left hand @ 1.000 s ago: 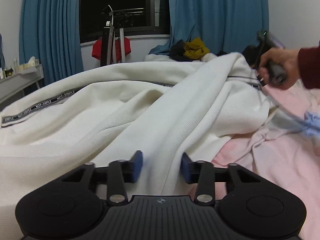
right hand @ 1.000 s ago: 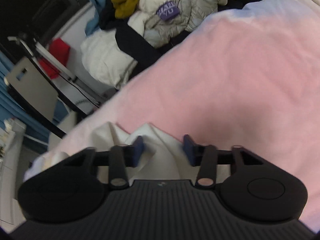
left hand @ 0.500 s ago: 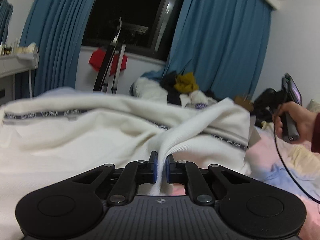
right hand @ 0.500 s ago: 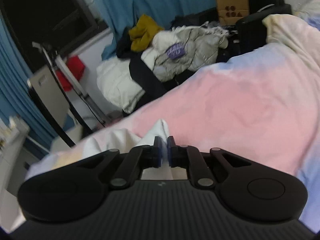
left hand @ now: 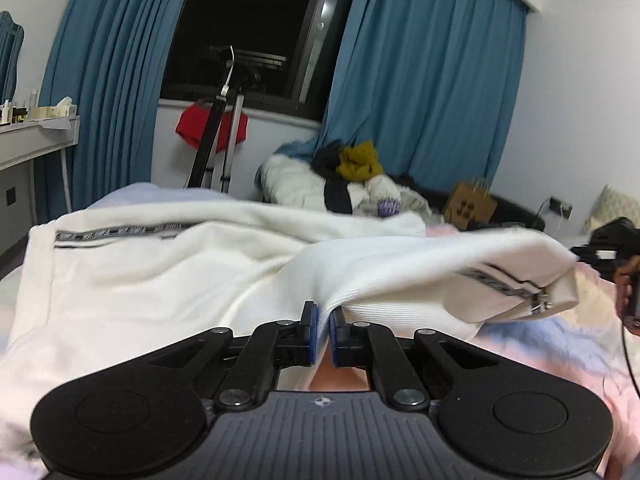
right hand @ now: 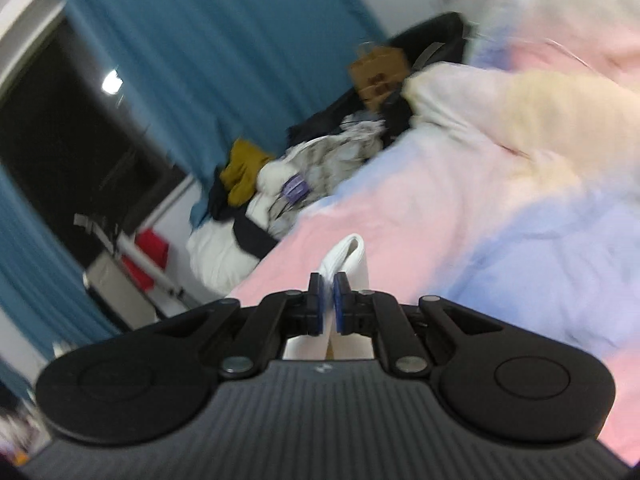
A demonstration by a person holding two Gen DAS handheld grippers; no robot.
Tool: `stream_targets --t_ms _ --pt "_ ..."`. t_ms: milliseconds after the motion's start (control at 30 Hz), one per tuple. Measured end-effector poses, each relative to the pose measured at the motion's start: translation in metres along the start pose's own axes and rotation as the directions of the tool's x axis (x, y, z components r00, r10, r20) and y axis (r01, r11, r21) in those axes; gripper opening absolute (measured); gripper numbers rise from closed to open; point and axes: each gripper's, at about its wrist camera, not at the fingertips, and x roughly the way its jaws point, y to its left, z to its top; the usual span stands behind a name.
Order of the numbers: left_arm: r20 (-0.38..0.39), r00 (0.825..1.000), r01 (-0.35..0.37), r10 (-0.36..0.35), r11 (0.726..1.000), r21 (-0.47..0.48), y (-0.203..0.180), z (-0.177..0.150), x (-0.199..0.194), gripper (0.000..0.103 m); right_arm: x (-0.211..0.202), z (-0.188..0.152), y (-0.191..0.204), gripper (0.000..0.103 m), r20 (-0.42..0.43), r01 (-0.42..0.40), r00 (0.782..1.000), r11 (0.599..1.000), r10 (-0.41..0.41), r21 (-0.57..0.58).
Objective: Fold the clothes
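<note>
Indoor artificial light, fairly bright, cool cast; source itself out of frame. Window (left hand: 248, 32) black, night outside, w/ small lamp reflections on the glass (right hand: 111, 82). Left wrist view mostly sharp, slight smear at far right edge. Right wrist view heavily motion-blurred: bedding (right hand: 500, 208), curtain (right hand: 224, 52), clothes pile (right hand: 304, 176) all soft. Only the hand-held gripper (right hand: 327, 306) body stays crisp. Strong fisheye bending at edges, dark corners. Shadows soft, under the white garment (left hand: 400, 276) fold.

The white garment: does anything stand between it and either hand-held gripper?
Nothing visible. The left hand-held gripper is shut on the white garment, and the right hand-held gripper is also shut on its fabric.
</note>
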Motion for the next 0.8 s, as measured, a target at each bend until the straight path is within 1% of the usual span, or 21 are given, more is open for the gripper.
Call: stream_targets --t_ms 33,67,133,200,233,300,400,467,500,567,600,633,667,700,733,800 --pt "-0.01 1.0 -0.004 0.004 1.0 0.0 -0.002 -0.001 -0.004 0.004 -0.004 -0.002 -0.016 0.009 -0.006 0.005 1.0 0.999 -0.005 0.043" --pt "-0.02 1.0 -0.007 0.007 1.0 0.0 -0.003 -0.003 -0.009 0.004 -0.005 -0.004 -0.031 0.009 -0.028 0.016 1.0 0.995 -0.013 0.099" --pt "-0.04 0.999 -0.014 0.014 1.0 -0.001 -0.007 -0.006 -0.017 0.004 -0.004 -0.008 -0.059 0.009 -0.086 0.044 0.996 0.974 -0.025 0.223" --pt "-0.051 0.999 -0.018 0.019 1.0 0.014 -0.012 -0.013 -0.023 0.004 -0.004 -0.014 -0.077 0.009 -0.132 0.077 0.99 0.951 -0.039 0.299" --pt "-0.053 0.998 -0.022 0.023 0.999 0.036 -0.016 -0.016 -0.023 0.004 -0.003 -0.017 -0.085 0.009 -0.151 0.091 0.988 0.939 -0.043 0.332" --pt "-0.059 0.998 -0.02 0.024 0.998 0.06 -0.022 -0.02 -0.02 0.004 -0.004 -0.021 -0.089 0.01 -0.156 0.091 0.987 0.927 -0.036 0.364" --pt "-0.084 0.996 -0.029 0.032 0.999 0.047 -0.02 -0.022 -0.011 0.004 -0.003 -0.021 -0.087 0.011 -0.154 0.079 0.988 0.926 -0.023 0.368" --pt "-0.09 0.996 -0.024 0.025 1.0 0.01 -0.015 -0.022 -0.007 0.004 -0.004 -0.022 -0.089 0.011 -0.156 0.057 0.988 0.922 0.004 0.384" --pt "-0.091 0.996 -0.021 0.019 1.0 -0.014 -0.013 -0.021 -0.005 0.004 -0.003 -0.021 -0.092 0.012 -0.164 0.04 0.986 0.913 0.03 0.407" --pt "-0.092 0.996 -0.014 0.009 0.998 -0.062 -0.008 -0.019 -0.003 0.004 0.005 -0.022 -0.102 0.013 -0.178 -0.02 0.976 0.87 0.123 0.492" --pt "-0.09 0.996 -0.013 0.006 0.996 -0.084 -0.006 -0.019 -0.002 0.004 0.01 -0.026 -0.106 0.015 -0.187 -0.043 0.967 0.839 0.171 0.543" --pt "-0.087 0.996 -0.013 0.004 0.994 -0.104 -0.003 -0.018 -0.002 0.004 0.015 -0.029 -0.109 0.024 -0.201 -0.044 0.96 0.814 0.195 0.579" --pt "-0.078 0.997 -0.017 0.008 0.994 -0.11 -0.004 -0.018 -0.001 0.004 0.019 -0.032 -0.112 0.03 -0.213 -0.044 0.952 0.789 0.219 0.613" --pt "-0.07 0.997 -0.021 0.013 0.993 -0.116 -0.004 -0.017 -0.001 0.004 0.023 -0.035 -0.115 0.045 -0.226 -0.037 0.946 0.769 0.233 0.639" --pt "-0.061 0.998 -0.024 0.017 0.992 -0.122 -0.005 -0.016 -0.001 0.004 0.027 -0.037 -0.116 0.062 -0.24 -0.015 0.945 0.763 0.222 0.646" --pt "-0.045 0.999 -0.032 0.026 0.991 -0.133 -0.005 -0.015 -0.001 0.004 0.034 -0.04 -0.119 0.078 -0.265 0.024 0.943 0.749 0.204 0.662"
